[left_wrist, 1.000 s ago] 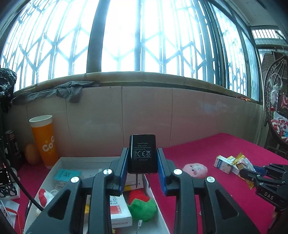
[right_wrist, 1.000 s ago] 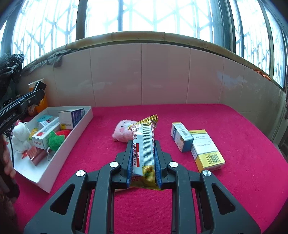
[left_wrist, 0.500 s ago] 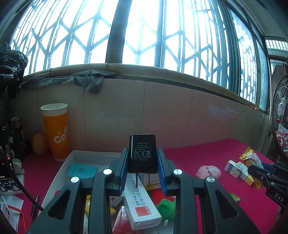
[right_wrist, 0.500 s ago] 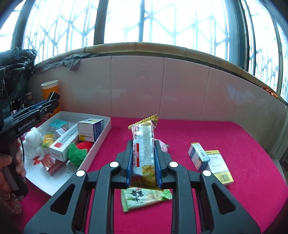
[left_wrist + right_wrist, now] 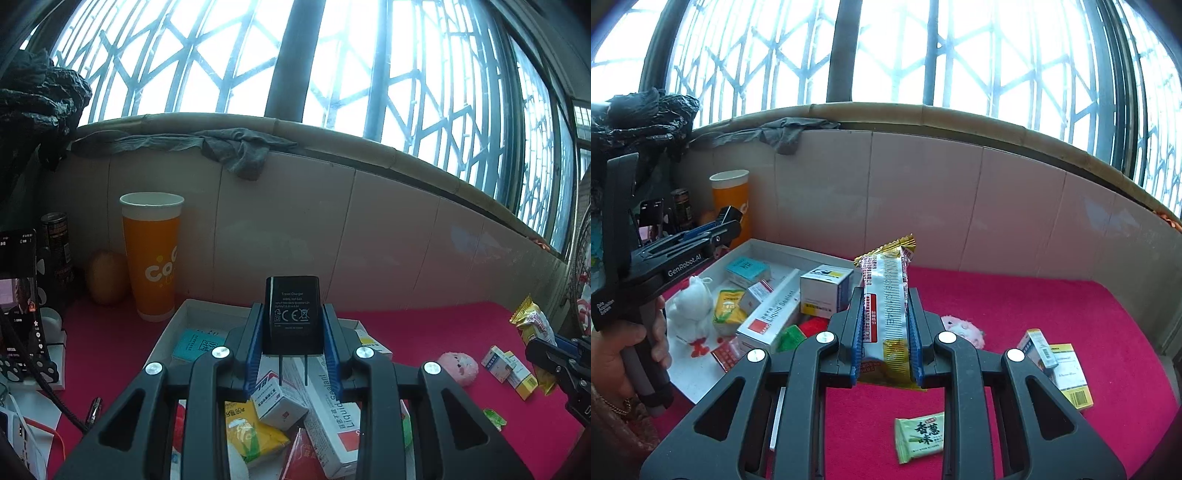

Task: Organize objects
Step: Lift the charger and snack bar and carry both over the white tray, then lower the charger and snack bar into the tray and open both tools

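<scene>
Your left gripper point(image 5: 292, 334) was clamped tight on the black travel charger point(image 5: 292, 312), prongs pointing back toward the camera, held above the white tray point(image 5: 207, 308); the gripper's own arms hid most of the tray's contents, so only parts of a liquid sealant box point(image 5: 328, 417), a teal box point(image 5: 199, 344) and a yellow pouch point(image 5: 251, 432) showed. Your right gripper point(image 5: 885, 334) was closed on the long snack packet point(image 5: 886, 295), whose lower end was covered by the blue pads point(image 5: 857, 339), above the red cloth point(image 5: 1015, 306) just right of the tray. Behind its arms a pink plush toy point(image 5: 964, 326) was half hidden, and the green sachet point(image 5: 919, 437) lay below. Two medicine boxes point(image 5: 1067, 373) sat at the right, print too small to read. Your hand point(image 5: 631, 343) on the left handle was cut off by the frame edge.
</scene>
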`<act>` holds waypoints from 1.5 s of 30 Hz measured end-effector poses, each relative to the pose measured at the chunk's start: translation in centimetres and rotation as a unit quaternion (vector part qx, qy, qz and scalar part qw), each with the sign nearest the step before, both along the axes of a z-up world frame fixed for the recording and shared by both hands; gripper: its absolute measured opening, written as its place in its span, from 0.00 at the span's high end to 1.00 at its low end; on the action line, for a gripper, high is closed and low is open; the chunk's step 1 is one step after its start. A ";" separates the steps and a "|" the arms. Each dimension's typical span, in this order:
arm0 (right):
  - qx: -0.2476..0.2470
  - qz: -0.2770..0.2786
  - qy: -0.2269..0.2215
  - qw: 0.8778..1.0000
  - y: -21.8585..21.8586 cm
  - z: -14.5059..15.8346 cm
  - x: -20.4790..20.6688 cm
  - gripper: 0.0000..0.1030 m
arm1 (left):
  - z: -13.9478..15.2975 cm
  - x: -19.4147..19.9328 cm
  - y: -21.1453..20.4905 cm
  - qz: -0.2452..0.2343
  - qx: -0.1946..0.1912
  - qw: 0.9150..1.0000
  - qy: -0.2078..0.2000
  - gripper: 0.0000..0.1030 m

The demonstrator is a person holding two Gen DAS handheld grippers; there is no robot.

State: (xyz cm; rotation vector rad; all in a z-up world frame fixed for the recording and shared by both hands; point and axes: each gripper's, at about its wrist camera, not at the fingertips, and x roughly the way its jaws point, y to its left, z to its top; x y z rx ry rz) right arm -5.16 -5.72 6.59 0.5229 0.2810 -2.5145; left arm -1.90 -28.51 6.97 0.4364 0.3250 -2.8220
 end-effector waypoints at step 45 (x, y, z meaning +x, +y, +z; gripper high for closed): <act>0.012 0.106 -0.101 0.989 -11.4 -2.6 0.6 0.80 | -2.8 -0.7 -5.2 -0.010 0.113 0.993 -0.030 0.71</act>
